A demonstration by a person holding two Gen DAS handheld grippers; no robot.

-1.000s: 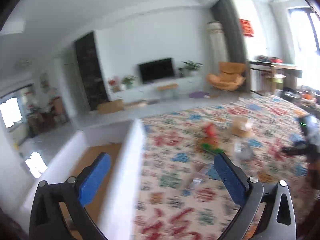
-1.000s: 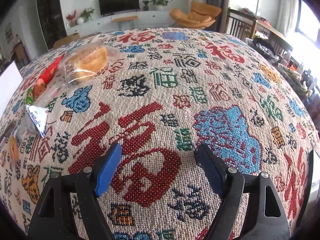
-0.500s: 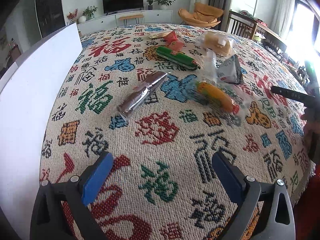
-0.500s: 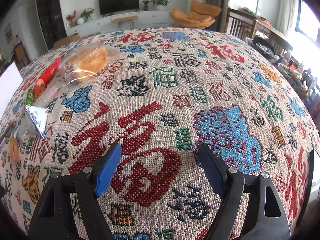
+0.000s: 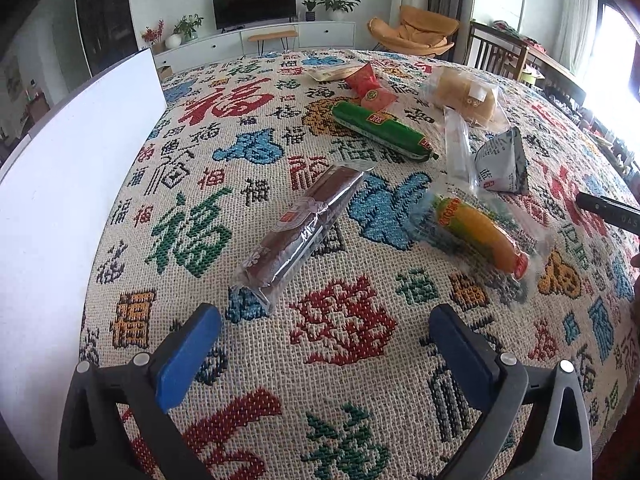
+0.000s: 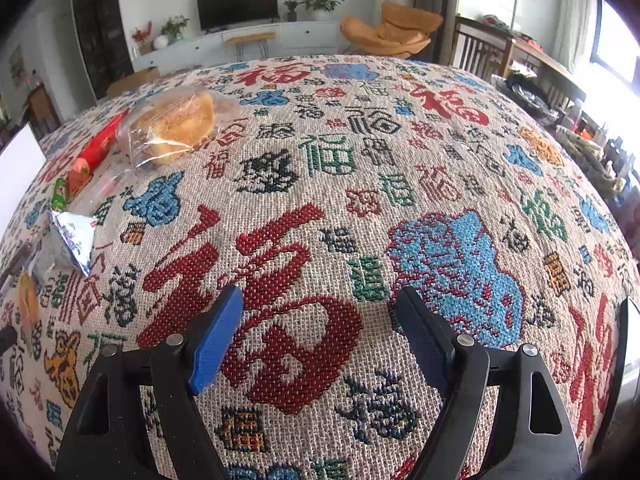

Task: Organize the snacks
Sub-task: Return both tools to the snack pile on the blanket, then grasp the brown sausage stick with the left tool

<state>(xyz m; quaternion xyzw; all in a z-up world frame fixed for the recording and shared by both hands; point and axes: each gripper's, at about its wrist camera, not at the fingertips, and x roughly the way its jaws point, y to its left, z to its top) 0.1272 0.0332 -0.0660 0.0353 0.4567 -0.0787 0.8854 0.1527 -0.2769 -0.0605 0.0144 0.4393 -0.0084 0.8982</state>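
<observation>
Several wrapped snacks lie on a patterned tablecloth (image 5: 344,320). Nearest my left gripper (image 5: 324,332) is a brown bar in clear wrap (image 5: 304,224), just beyond its open, empty fingers. Further right lie an orange sausage pack (image 5: 480,236), a silver triangular pouch (image 5: 502,162), a green stick (image 5: 380,130), a red pack (image 5: 366,84) and a bagged bread (image 5: 466,94). My right gripper (image 6: 320,312) stands open over bare cloth; the bagged bread (image 6: 176,124) and silver pouch (image 6: 74,240) lie far to its left.
A white board (image 5: 68,184) stands along the table's left edge. The other gripper's black tip (image 5: 608,212) shows at the right edge of the left wrist view. Chairs, a side table and a TV cabinet stand beyond the table.
My left gripper swung down from facing the room to facing the tabletop and came closer to the snacks. My right gripper has not moved.
</observation>
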